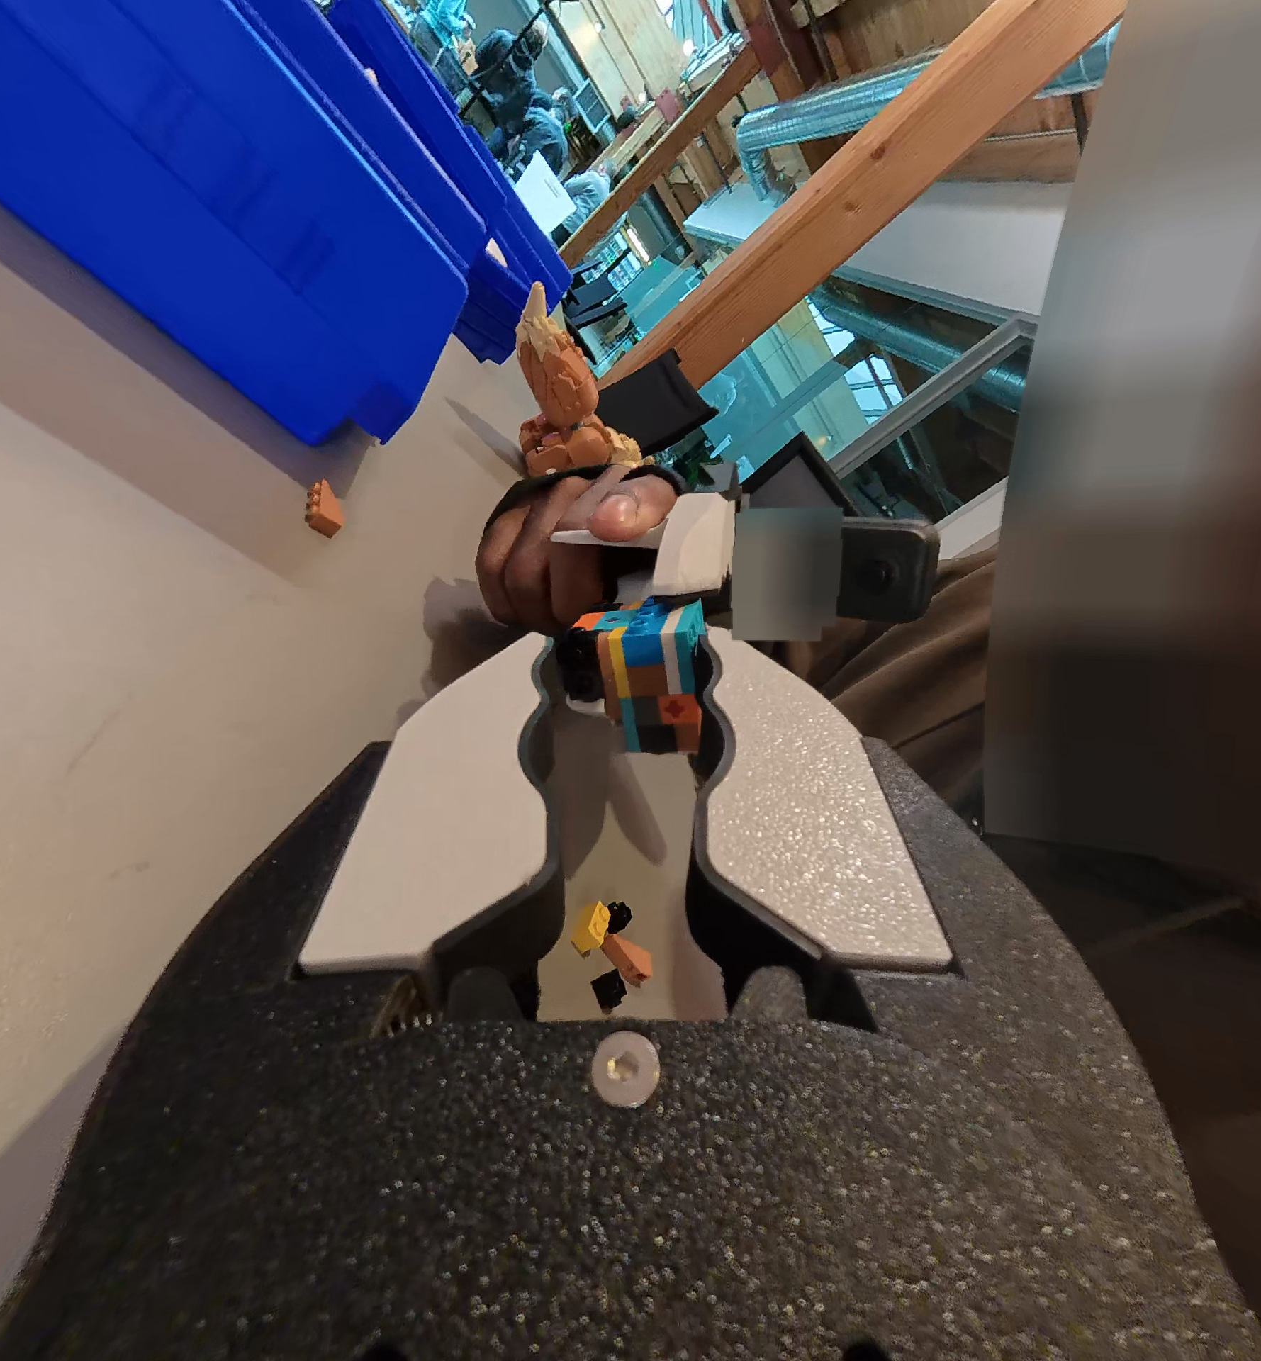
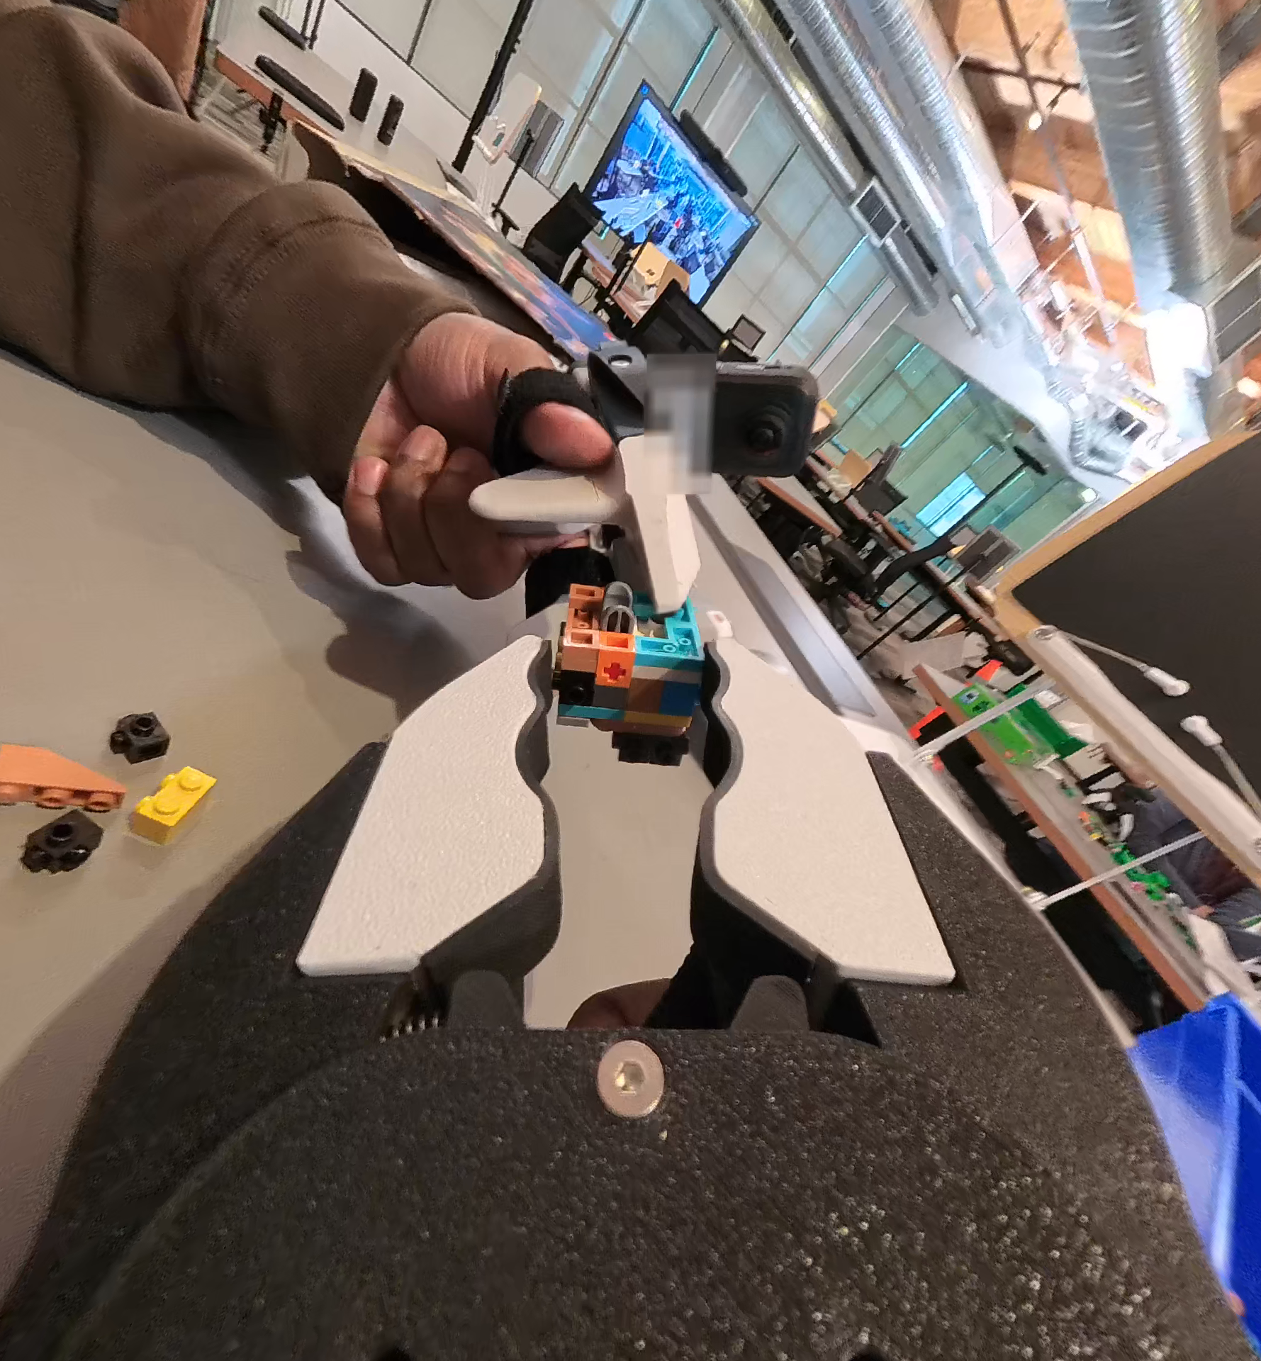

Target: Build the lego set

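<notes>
A small multicoloured lego block of teal, orange, brown and black bricks (image 1: 645, 685) sits between my left gripper's (image 1: 631, 663) fingertips, held above the white table (image 1: 134, 663). The same block (image 2: 631, 674) sits between my right gripper's (image 2: 627, 663) fingertips. Both grippers are shut on it from different sides. The other gripper's white finger (image 2: 660, 560) touches the block's teal top. Loose pieces lie on the table: a tan wedge (image 2: 49, 784), a yellow brick (image 2: 174, 803) and two black pieces (image 2: 140, 736).
Blue bins (image 1: 207, 206) stand along the table's far side, with a tan brick (image 1: 325, 508) in front of them. A brown built figure (image 1: 561, 398) stands behind the hand. Another blue bin (image 2: 1238, 1141) is at the right. A brown sleeve (image 2: 170, 221) crosses the upper left. Both grippers' tips are close together, under 4 cm apart.
</notes>
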### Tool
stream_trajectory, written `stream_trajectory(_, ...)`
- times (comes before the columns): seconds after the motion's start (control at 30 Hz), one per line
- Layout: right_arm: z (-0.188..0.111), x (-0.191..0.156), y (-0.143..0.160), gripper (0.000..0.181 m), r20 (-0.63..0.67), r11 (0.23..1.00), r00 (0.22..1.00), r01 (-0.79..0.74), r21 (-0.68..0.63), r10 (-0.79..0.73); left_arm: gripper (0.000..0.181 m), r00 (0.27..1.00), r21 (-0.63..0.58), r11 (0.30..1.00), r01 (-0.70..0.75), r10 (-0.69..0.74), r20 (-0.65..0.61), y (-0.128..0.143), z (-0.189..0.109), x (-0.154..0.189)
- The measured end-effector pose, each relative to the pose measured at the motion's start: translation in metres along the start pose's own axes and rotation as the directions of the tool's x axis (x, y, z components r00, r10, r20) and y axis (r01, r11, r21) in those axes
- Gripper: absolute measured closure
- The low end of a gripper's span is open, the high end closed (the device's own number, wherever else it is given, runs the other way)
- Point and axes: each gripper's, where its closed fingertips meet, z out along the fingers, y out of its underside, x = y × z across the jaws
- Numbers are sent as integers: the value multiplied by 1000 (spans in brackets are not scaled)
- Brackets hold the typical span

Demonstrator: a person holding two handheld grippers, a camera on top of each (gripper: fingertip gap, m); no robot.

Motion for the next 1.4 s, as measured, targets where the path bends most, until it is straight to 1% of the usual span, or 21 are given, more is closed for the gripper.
stream_trajectory(0.2, -3, 6, -7, 143, -65, 994, 992, 105, 17, -104, 144, 998, 59, 998, 36, -33, -54, -10, -7, 3)
stream_trajectory(0.33, -3, 1, -10, 143, -70, 983, 981, 181, 22, -179, 143, 997, 27, 999, 31, -29, -71, -4, -3, 6)
stream_trajectory(0.73, -6, -10, -24, 143, -70, 951, 954, 296, 87, -290, 144, 985, -50, 999, 15, -24, -174, 10, 4, 22)
stream_trajectory(0.93, -6, -12, -24, 144, -62, 949, 954, 299, 98, -294, 145, 980, -42, 999, 7, -16, -200, 11, 4, 23)
stream_trajectory(1.13, -7, -9, -24, 144, -77, 951, 954, 295, 96, -289, 146, 985, -24, 999, -47, 43, -168, 8, 4, 22)
stream_trajectory(1.27, -6, -4, -22, 145, -98, 961, 962, 264, 85, -255, 146, 985, 13, 993, -116, 117, -125, 3, 4, 20)
stream_trajectory(1.4, -7, 2, -23, 136, -104, 978, 979, 184, 100, -174, 146, 972, 75, 973, -217, 222, -71, -7, 1, 20)
